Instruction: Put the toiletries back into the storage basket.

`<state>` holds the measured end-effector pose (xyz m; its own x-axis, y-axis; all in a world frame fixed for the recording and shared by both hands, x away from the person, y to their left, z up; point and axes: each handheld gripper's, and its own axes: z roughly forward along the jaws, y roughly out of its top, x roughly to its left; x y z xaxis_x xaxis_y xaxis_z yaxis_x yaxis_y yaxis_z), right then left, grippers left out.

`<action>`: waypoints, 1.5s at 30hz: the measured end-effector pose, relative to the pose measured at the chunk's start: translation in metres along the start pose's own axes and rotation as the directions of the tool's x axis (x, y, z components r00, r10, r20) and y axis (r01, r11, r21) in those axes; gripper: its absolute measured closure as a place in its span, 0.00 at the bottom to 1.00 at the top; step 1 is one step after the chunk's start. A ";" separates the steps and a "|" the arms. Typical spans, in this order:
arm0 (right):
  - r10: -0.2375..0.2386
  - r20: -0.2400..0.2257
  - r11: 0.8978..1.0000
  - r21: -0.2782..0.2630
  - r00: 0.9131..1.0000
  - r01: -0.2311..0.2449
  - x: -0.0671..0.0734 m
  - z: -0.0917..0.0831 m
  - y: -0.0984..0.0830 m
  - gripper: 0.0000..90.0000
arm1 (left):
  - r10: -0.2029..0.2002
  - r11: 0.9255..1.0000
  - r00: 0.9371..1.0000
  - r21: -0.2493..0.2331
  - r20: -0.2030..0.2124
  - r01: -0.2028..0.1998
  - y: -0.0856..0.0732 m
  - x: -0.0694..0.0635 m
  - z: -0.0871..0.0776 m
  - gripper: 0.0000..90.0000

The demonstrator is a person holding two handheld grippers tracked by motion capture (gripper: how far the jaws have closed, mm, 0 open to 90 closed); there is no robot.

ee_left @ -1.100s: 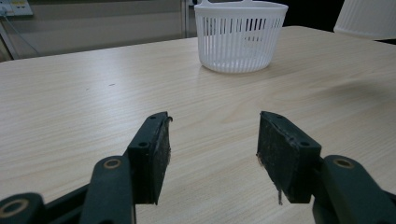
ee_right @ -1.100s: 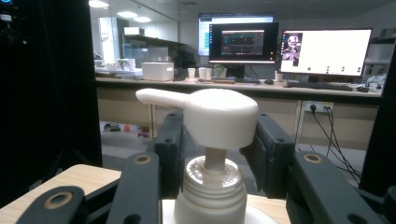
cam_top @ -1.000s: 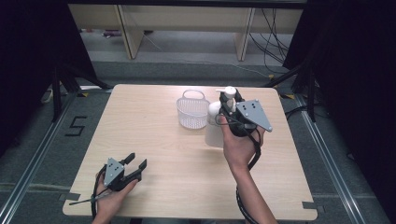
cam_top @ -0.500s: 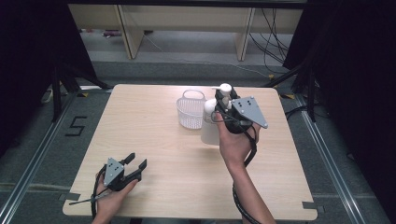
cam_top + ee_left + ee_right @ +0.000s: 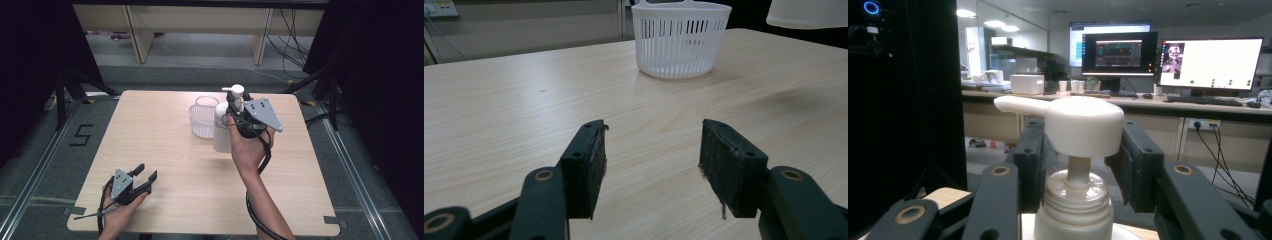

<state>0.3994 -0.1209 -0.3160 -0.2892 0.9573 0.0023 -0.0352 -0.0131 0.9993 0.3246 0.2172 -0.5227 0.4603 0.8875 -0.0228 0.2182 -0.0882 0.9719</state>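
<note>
A white pump bottle (image 5: 221, 131) hangs just above the wooden table (image 5: 305, 170), right beside a white slotted basket (image 5: 202, 121). My right gripper (image 5: 235, 102) is shut on its pump head. In the right gripper view the two black jaws clamp the pump head of the bottle (image 5: 1078, 125) from both sides, with my right gripper (image 5: 1080, 150) level. My left gripper (image 5: 145, 176) rests near the table's front left corner, open and with nothing between its pads. In the left gripper view my left gripper (image 5: 651, 150) faces the basket (image 5: 680, 40), and the bottle's base (image 5: 806, 12) floats at the top right.
Shelving legs and cables lie on the floor behind the table. Metal floor rails run along both sides. A stretch of bare tabletop lies between the left gripper and the basket.
The right gripper has carried the bottle a little to the left, closer to the basket. The left gripper has stayed where it was.
</note>
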 end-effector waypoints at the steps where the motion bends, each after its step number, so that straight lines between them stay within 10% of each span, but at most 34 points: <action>1: -0.008 0.001 1.000 -0.007 1.000 0.008 0.000 0.001 0.000 0.67 | 0.000 1.000 1.000 -0.006 0.003 0.000 0.000 0.000 0.001 0.48; 45: -0.013 -0.019 0.998 -0.057 1.000 0.012 0.012 0.027 0.022 0.67 | -0.004 1.000 1.000 0.000 0.002 0.004 0.000 0.000 0.000 0.48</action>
<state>0.4205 -0.1016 -0.2934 -0.3064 0.9518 -0.0116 -0.0936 -0.0180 0.9954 0.3244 0.2174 -0.5226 0.4613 0.8869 -0.0267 0.2200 -0.0851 0.9718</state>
